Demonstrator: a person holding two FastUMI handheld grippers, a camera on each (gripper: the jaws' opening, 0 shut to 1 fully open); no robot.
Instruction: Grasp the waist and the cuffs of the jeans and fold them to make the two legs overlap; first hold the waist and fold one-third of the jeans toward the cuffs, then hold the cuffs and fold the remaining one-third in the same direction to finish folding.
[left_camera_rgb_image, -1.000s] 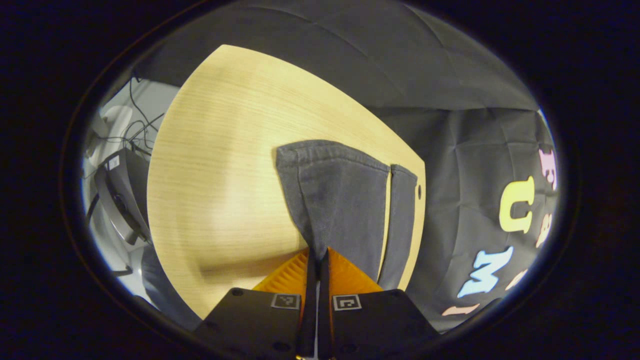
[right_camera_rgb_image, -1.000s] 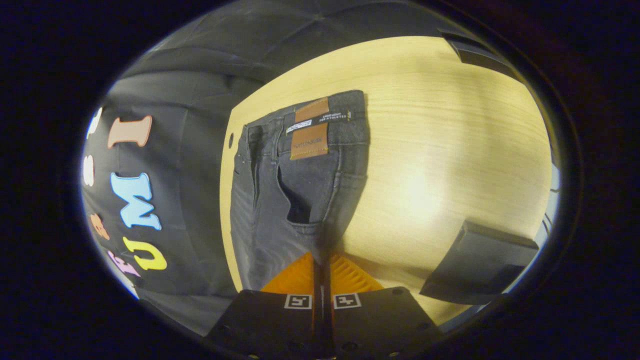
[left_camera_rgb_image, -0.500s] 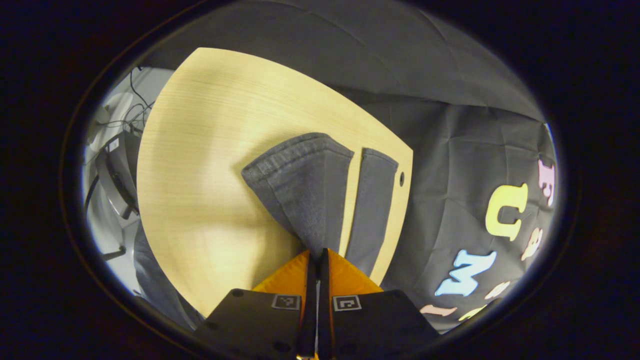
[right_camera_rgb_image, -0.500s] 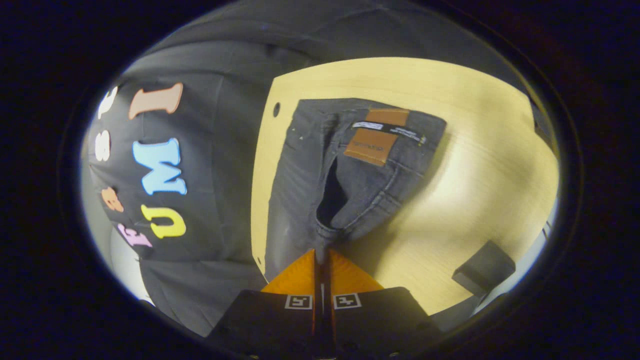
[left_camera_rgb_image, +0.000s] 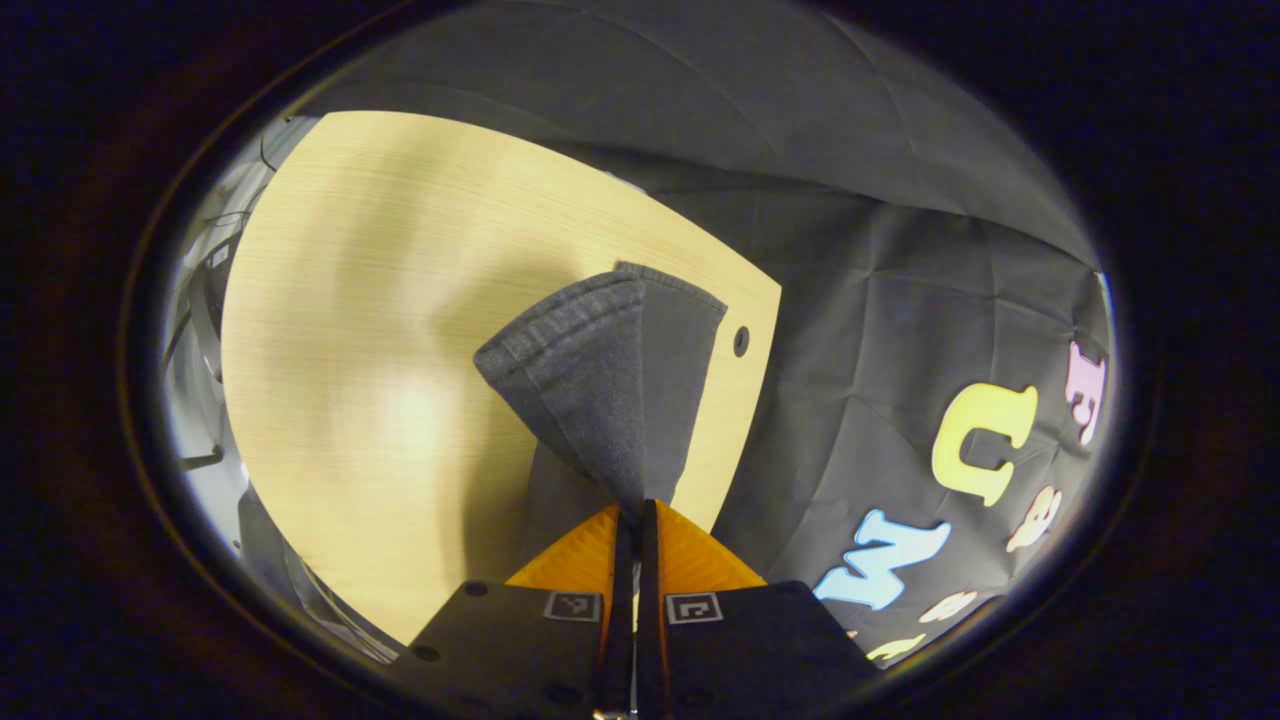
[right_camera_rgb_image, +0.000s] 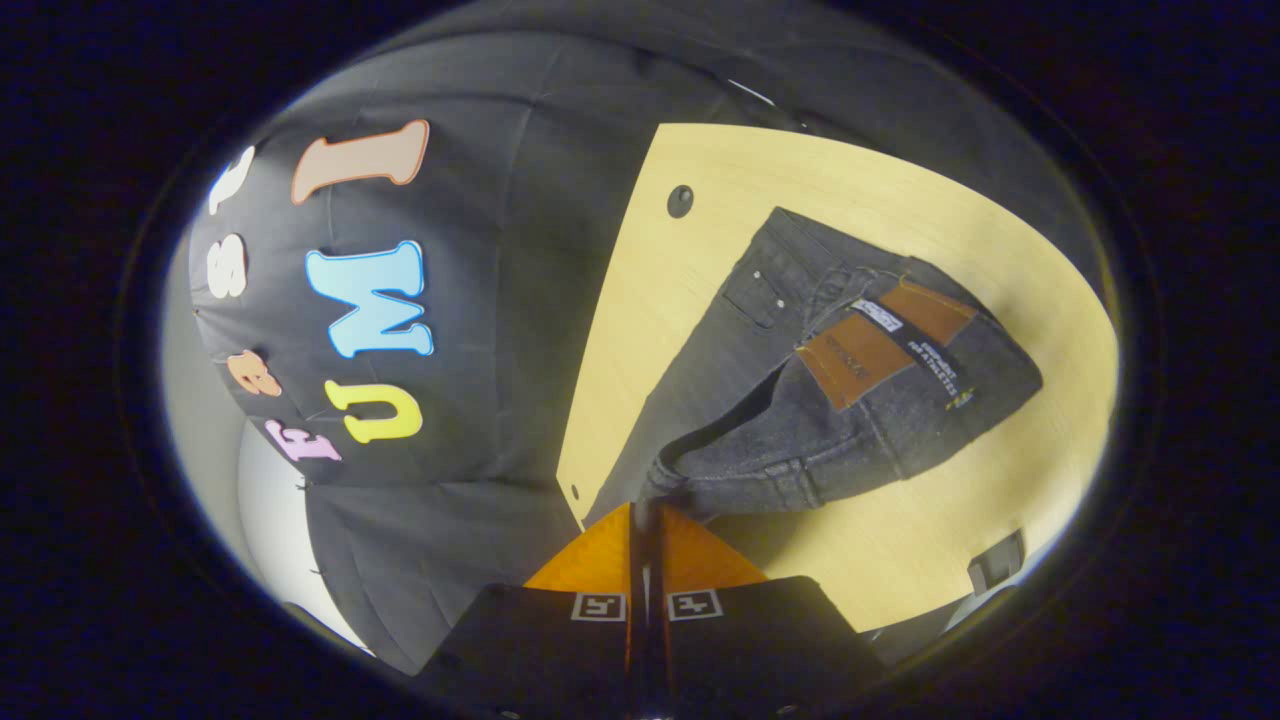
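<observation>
Dark grey jeans lie on a pale wooden table (left_camera_rgb_image: 340, 360). My left gripper (left_camera_rgb_image: 630, 506) is shut on the hem end of one leg, and that cuff (left_camera_rgb_image: 590, 360) hangs lifted and peaked over the other leg near the table's far edge. My right gripper (right_camera_rgb_image: 645, 506) is shut on the waist's near corner. The waist (right_camera_rgb_image: 880, 430) is raised and folded over, its brown leather patch (right_camera_rgb_image: 875, 340) facing up, while a front pocket area (right_camera_rgb_image: 760, 295) still lies flat on the table (right_camera_rgb_image: 680, 300).
A small round hole (left_camera_rgb_image: 741, 341) marks the table corner near the cuffs, and another hole (right_camera_rgb_image: 680, 200) sits near the waist. The booth wall hangs just past the table's far edge. A dark block (right_camera_rgb_image: 995, 575) stands at the near table edge. Cables and equipment (left_camera_rgb_image: 205, 290) lie off the table's end.
Both grippers lifted the near leg and waist corner and carried them toward the far edge. The gap between the two legs has closed; the held leg now covers the other.
</observation>
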